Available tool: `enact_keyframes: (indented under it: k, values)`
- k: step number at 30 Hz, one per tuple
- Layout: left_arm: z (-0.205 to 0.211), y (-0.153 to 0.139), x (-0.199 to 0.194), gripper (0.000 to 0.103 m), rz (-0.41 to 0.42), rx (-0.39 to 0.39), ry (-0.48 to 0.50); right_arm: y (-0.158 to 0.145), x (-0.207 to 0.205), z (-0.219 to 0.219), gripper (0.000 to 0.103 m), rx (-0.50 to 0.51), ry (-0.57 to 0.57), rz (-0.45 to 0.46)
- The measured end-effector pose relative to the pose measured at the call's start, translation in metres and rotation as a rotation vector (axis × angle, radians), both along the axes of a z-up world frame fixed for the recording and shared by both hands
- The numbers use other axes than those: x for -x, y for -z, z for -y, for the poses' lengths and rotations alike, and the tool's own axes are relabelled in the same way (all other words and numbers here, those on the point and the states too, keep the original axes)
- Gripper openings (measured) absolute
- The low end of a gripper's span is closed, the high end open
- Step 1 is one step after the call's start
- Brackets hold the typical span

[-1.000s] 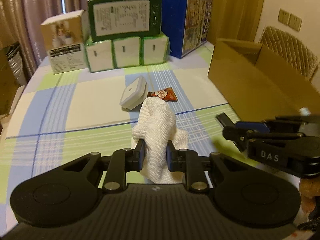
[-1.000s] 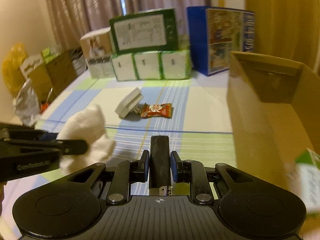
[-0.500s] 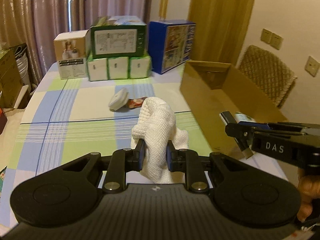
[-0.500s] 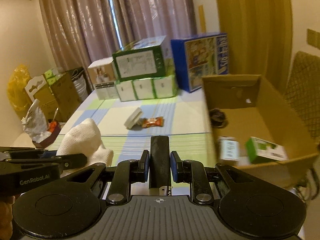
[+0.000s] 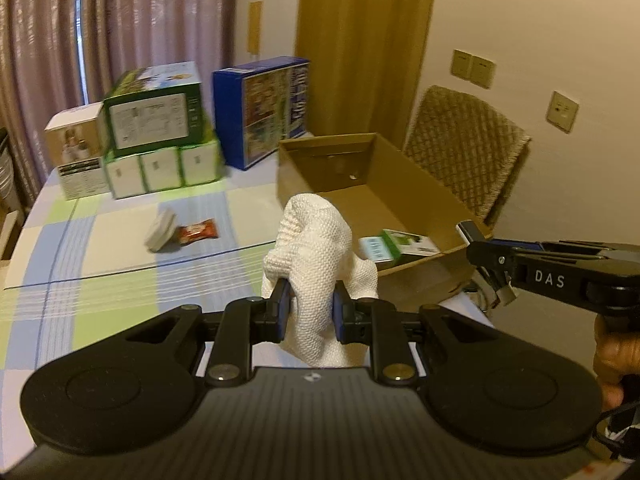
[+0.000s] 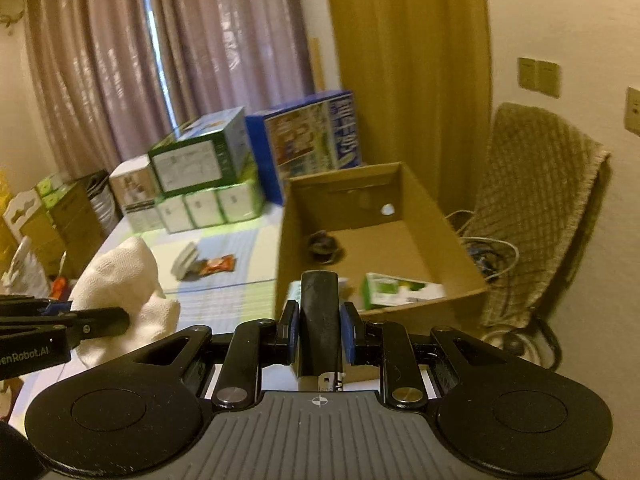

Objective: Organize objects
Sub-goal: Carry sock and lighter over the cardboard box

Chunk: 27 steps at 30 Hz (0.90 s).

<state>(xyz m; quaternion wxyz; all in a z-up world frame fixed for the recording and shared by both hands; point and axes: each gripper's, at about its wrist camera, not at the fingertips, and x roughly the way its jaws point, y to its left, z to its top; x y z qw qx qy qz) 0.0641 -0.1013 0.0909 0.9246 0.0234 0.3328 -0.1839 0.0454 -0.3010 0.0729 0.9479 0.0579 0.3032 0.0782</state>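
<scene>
Two tools gripping, black stapler (image 6: 320, 320) lengthwise forward, white cloth (image 5: 316, 256) upright

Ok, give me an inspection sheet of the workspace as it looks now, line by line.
Surface: table under a checked blue, green and cream cloth.
Job's things: open cardboard box at the table's right edge, holding a green-and-white carton and a dark round item; white cloth; black bar-shaped object.
Clutter: white pad-like item beside a red snack packet; stacked product boxes at the far edge.
Grippers: left gripper fingers clamp the white cloth; right gripper fingers clamp the black object.
Cables: loose wires on the chair seat.
Surroundings: curtains, woven chair, wall switches.
</scene>
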Motion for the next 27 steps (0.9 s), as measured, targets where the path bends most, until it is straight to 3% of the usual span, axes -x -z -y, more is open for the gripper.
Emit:
enact_keyframes:
  k: [15,27]
  values:
    - [0.062,-0.003,-0.028,0.017,0.0,-0.017,0.096,0.0,-0.014,0.049,0.019,-0.004,0.056,0.002]
    - [0.097,0.003,-0.081,0.018,-0.03,-0.003,0.13,0.005,-0.055,0.067,0.019,0.022,0.039,-0.012]
